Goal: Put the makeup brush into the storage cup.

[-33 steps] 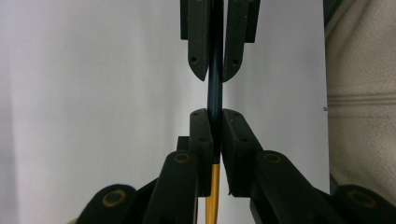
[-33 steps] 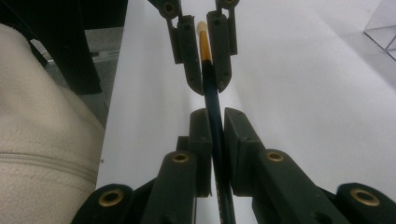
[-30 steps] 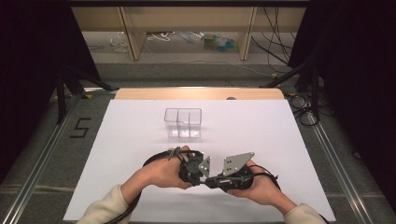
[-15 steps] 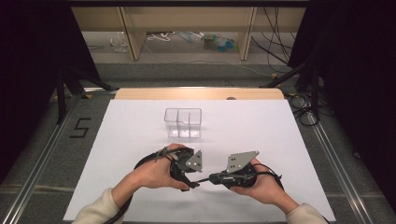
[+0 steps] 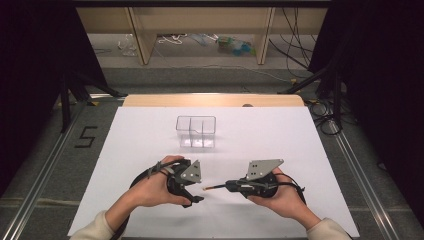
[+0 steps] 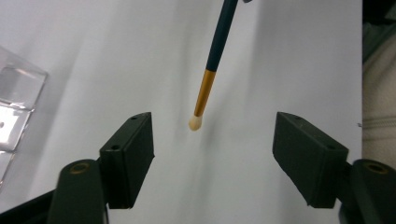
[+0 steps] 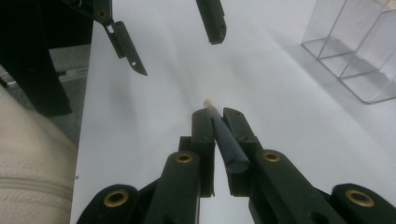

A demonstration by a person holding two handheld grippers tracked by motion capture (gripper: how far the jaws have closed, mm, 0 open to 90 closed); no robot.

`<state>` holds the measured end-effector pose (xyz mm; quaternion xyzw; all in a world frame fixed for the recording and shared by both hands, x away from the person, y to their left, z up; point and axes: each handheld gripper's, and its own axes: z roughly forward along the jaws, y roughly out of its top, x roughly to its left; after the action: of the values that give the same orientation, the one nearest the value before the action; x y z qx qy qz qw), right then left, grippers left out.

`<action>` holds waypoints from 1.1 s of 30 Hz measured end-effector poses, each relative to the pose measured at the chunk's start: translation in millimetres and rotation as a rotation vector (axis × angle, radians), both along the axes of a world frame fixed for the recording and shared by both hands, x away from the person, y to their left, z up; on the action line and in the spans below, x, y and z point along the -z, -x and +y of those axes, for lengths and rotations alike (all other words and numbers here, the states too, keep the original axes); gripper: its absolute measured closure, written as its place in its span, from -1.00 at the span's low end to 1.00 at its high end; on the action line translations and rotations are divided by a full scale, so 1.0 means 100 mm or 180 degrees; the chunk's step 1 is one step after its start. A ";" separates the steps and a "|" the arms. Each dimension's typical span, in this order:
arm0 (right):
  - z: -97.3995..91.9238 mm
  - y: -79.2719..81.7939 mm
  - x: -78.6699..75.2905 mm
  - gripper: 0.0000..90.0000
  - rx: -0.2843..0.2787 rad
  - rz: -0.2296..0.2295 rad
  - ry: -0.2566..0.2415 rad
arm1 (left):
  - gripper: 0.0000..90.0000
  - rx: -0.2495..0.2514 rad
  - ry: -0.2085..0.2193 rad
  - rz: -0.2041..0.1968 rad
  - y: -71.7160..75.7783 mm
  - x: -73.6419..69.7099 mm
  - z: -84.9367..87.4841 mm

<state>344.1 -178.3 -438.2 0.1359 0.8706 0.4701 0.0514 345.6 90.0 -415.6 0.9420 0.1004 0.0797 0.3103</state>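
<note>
Right claw [image 5: 231, 186]: being kept clamped on a dark pencil [image 5: 216, 188], its pale tip pointing at the left claw [image 5: 192, 192].
Left claw: being held wide, empty.
Progress: hand-over judged not yet done; clear divided box [image 5: 196, 131] empty.
Room: white table [image 5: 280, 140] bare, edges well apart.

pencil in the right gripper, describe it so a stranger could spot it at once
On the white table sheet, nearer the person than the clear plastic two-compartment box, the right gripper clamps a slim dark teal pencil. Its gold band and pale eraser tip point toward the open left gripper.
</note>
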 end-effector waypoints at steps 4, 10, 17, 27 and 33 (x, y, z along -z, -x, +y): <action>-0.04 -0.02 -0.03 0.88 0.0092 -0.0008 -0.0094 | -0.49 -0.0130 0.0104 -0.0032 -0.04 0.01 0.09; -0.13 -0.06 -0.09 0.88 0.0306 -0.0055 -0.0360 | -0.53 -0.0585 0.0633 0.0130 -0.10 0.14 0.14; -0.23 -0.07 -0.20 0.88 0.0594 -0.0137 -0.0895 | -0.52 -0.1018 0.1354 0.0469 -0.18 0.23 0.17; -0.23 -0.07 -0.29 0.88 0.0686 -0.0220 -0.1285 | -0.44 -0.1101 0.2172 0.1015 -0.21 0.23 0.04; -0.21 -0.06 -0.30 0.88 0.0674 -0.0222 -0.1298 | -0.34 -0.1140 0.2616 0.1206 -0.24 0.21 0.01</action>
<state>349.7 -198.9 -408.4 0.2177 0.7362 0.6326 0.1020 369.9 90.7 -436.9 0.7073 0.3388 -0.0872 0.6143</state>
